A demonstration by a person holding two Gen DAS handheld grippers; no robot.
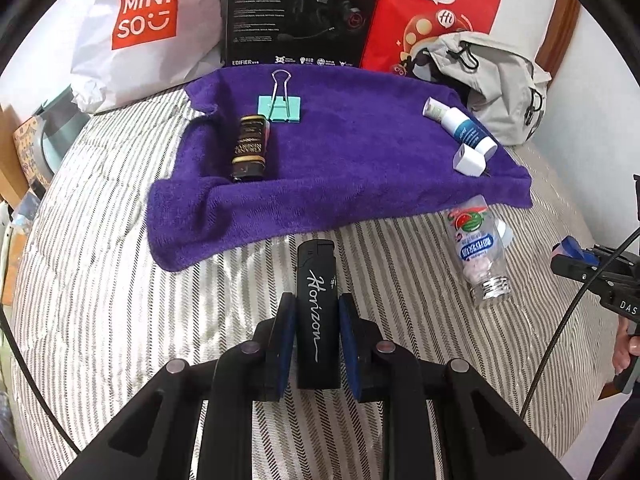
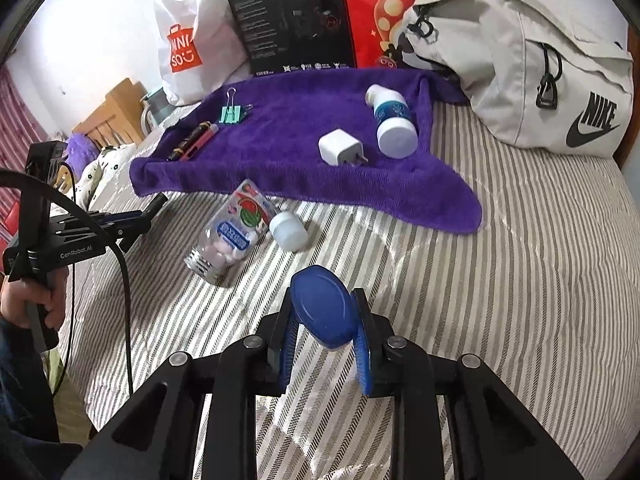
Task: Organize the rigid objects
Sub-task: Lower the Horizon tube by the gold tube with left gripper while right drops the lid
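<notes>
My left gripper (image 1: 316, 312) is clamped on a black rectangular lighter with white script lettering (image 1: 316, 300); both blue pads press its long sides. It is held over the grey-and-white striped bedsheet (image 1: 100, 280), just short of the near edge of the purple terry towel (image 1: 352, 168).

My right gripper (image 2: 324, 312) is closed on a dark blue oval plastic cap (image 2: 322, 306), tilted between the fingers, above the striped sheet.

On the sheet between the two grippers: a clear plastic bottle of pale tablets with a watermelon label (image 2: 232, 236), lying on its side, its threaded mouth open. Just beside it, a small white plastic container (image 2: 288, 230), near the towel's edge.

On the towel: a white wall charger plug (image 2: 340, 148); beside it a white spray bottle with a blue label (image 2: 392, 120), on its side; at the far left a mint-green binder clip with wire handles (image 1: 279, 106); near it a black and gold cylindrical tube (image 1: 250, 148), lying flat.

Behind the towel: a white Miniso bag (image 1: 140, 28), a black Edifier box (image 1: 300, 12), a red printed bag (image 1: 432, 12), and a grey Nike fabric bag (image 2: 520, 72), its opening facing the towel.
</notes>
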